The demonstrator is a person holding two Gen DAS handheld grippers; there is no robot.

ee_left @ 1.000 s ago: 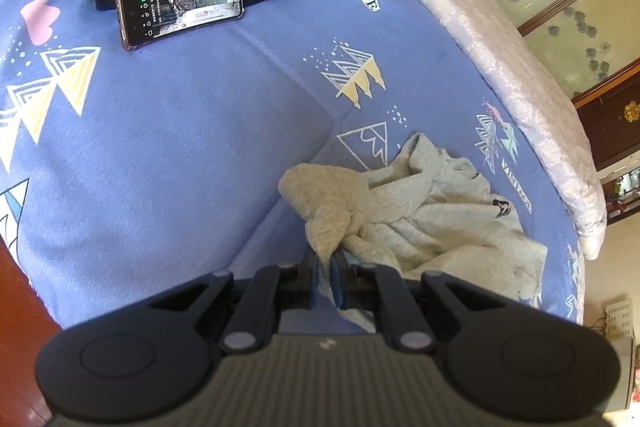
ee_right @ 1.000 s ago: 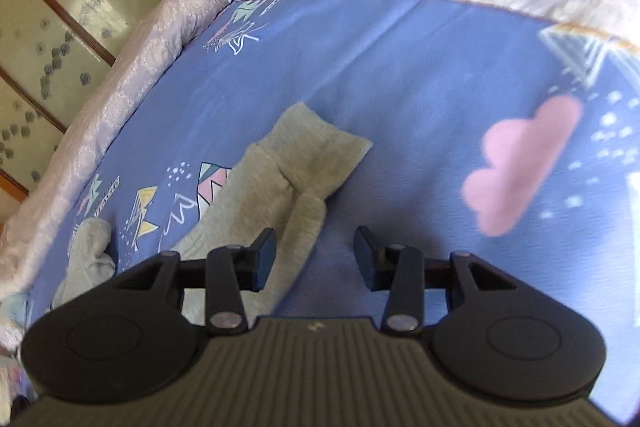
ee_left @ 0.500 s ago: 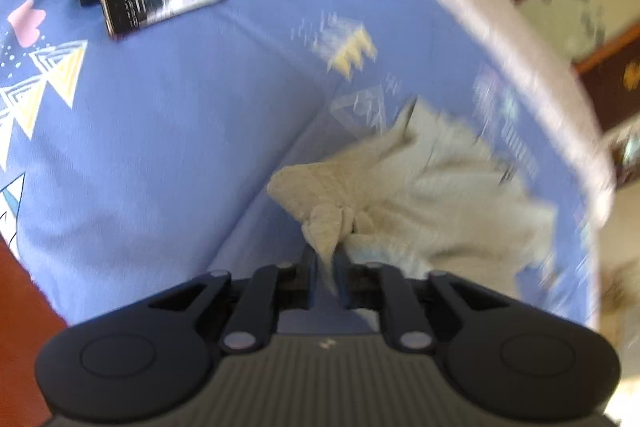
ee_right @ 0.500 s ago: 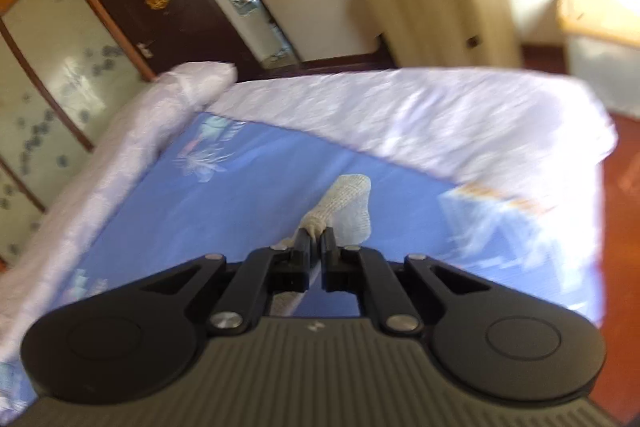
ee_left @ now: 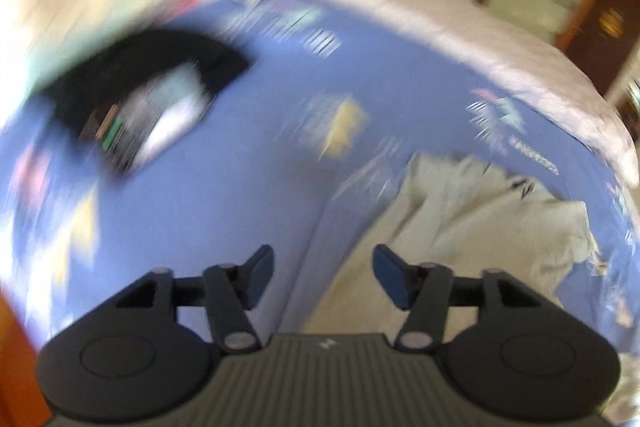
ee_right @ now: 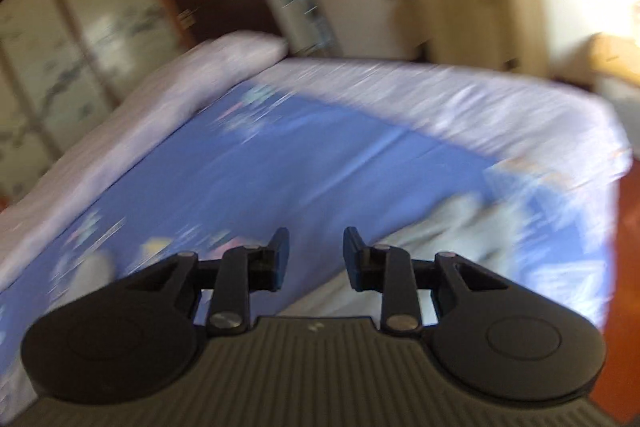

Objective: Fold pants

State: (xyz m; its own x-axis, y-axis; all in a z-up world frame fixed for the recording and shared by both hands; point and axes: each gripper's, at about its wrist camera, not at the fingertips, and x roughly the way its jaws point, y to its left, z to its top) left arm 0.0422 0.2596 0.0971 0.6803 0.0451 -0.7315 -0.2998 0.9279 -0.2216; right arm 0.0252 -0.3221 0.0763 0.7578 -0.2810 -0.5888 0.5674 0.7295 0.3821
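Both views motion-blurred. Left tongs (ee_left: 323, 277) released, nothing between. Right tongs (ee_right: 316, 259) released too, empty. Pants (ee_left: 472, 223) lie crumpled on bed (ee_left: 224, 195), just ahead-right of left tongs. Slow down before regrasp. Pick waistband or cuff edge, not bunched middle. Keep clear of phone (ee_left: 148, 123) far left.

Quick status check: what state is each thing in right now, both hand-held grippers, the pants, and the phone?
Left hand-held gripper: open, holding nothing.
Right hand-held gripper: open, holding nothing.
Light grey fabric pants: lying rumpled on the blue patterned bedsheet, not yet folded.
Smartphone: screen lit, resting partly on a black folded garment; view blurred.
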